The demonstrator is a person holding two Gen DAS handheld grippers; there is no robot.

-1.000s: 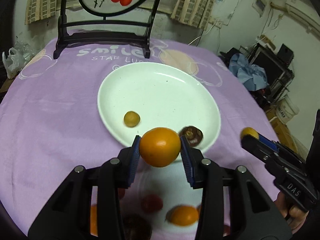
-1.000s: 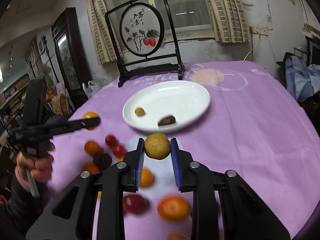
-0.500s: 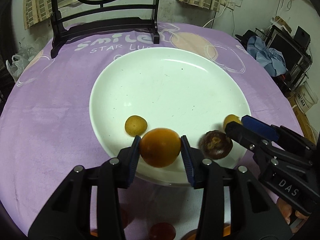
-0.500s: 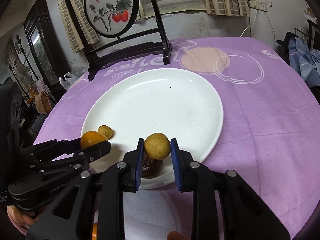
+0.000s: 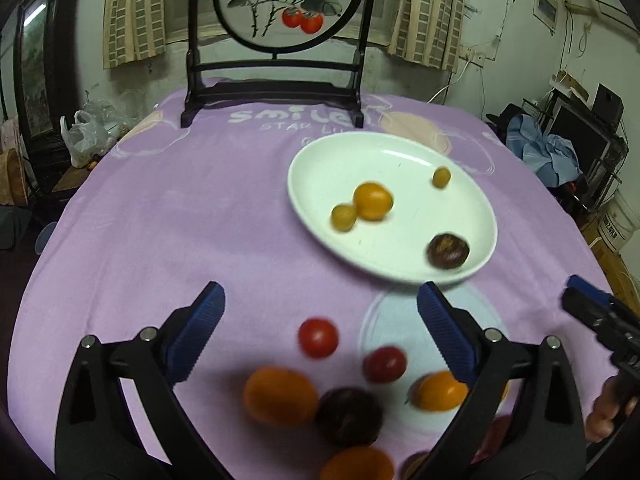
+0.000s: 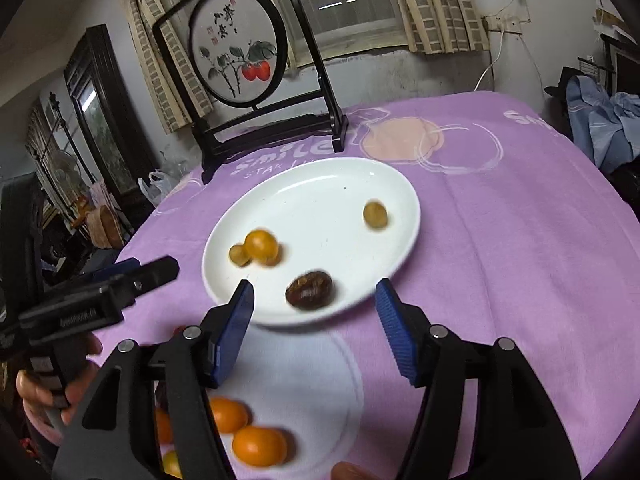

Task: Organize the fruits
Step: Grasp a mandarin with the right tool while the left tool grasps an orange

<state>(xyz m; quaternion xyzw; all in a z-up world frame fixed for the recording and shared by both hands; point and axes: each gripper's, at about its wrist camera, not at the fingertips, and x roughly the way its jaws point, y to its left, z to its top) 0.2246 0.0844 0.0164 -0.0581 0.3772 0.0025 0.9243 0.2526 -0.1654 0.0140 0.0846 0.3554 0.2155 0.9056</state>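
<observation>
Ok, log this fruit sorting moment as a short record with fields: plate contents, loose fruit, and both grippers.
plate: white, holds an orange fruit, two small yellow fruits, a dark brown fruit
loose fruit on tablecloth: red tomatoes, more orange and dark fruits, blurred
left gripper: open, empty, jaws just opened
right gripper: open, empty, jaws just opened

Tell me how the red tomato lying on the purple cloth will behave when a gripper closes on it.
The red tomato looks round and smooth, so it may roll or slip out if nudged off-centre. Its skin looks thin, so a hard squeeze would probably bruise or split it. The soft cloth should slow any rolling.
</observation>
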